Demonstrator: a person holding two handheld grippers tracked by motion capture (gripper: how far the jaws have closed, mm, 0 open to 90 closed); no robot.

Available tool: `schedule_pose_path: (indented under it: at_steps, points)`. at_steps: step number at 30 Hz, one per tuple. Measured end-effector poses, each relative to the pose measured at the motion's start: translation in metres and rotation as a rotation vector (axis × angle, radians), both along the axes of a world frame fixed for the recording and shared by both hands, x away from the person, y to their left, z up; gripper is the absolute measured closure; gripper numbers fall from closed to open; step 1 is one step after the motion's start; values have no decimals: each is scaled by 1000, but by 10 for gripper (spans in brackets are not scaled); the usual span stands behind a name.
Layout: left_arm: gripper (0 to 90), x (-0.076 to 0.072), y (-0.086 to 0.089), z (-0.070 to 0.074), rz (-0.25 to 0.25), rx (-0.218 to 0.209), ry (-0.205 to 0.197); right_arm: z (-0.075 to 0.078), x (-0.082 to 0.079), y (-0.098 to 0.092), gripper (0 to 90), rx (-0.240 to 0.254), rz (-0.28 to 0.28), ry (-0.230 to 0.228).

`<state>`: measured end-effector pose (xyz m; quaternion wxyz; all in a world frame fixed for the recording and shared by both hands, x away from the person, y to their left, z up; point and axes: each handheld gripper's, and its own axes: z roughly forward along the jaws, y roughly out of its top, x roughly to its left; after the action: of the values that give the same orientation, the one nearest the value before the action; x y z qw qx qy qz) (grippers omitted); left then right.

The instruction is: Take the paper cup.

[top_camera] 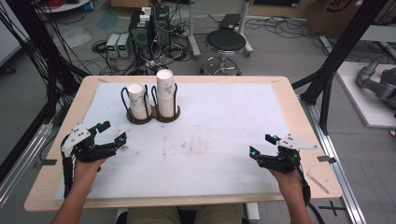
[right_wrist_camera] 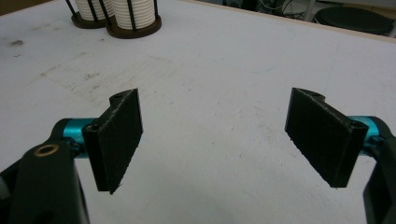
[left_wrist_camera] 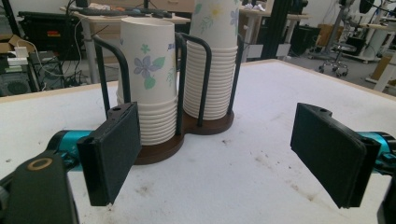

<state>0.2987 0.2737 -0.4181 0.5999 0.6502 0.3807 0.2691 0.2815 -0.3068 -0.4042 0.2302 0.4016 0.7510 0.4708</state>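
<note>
Two stacks of white paper cups with flower prints stand in a dark double cup holder (top_camera: 154,115) at the table's back left. The left stack (top_camera: 137,100) is shorter than the right stack (top_camera: 165,92). My left gripper (top_camera: 112,132) rests open at the table's left, its jaws pointing toward the holder, a short way from it. In the left gripper view the short stack (left_wrist_camera: 148,79) and tall stack (left_wrist_camera: 214,60) rise behind the open gripper (left_wrist_camera: 224,158). My right gripper (top_camera: 262,145) is open at the table's right front, nothing between its jaws (right_wrist_camera: 219,140).
A stained white mat (top_camera: 205,135) covers the wooden table (top_camera: 299,116). Behind the table stand a black stool (top_camera: 225,44), computer boxes (top_camera: 149,28) and cables on the floor. Black frame posts (top_camera: 336,56) flank the table.
</note>
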Motion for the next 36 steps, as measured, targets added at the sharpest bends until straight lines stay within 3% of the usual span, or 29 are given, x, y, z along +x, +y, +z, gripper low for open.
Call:
schedule_pose_path:
  at_steps: [10,21,27,30,36]
  points:
    - [163,2,2,1,8,10,1,-1,-1,-6,196,5,-8,-2]
    - [161,4,-3,9,-32,8,1,3,-4,0,196,16,7,-8]
    - [161,19,-1,18,-27,-14,11,1,1,4,196,13,17,-1]
    - [163,31,-3,27,-36,5,20,1,2,5,196,12,23,2]
    - [162,55,-7,53,-47,17,16,1,3,8,196,7,34,7]
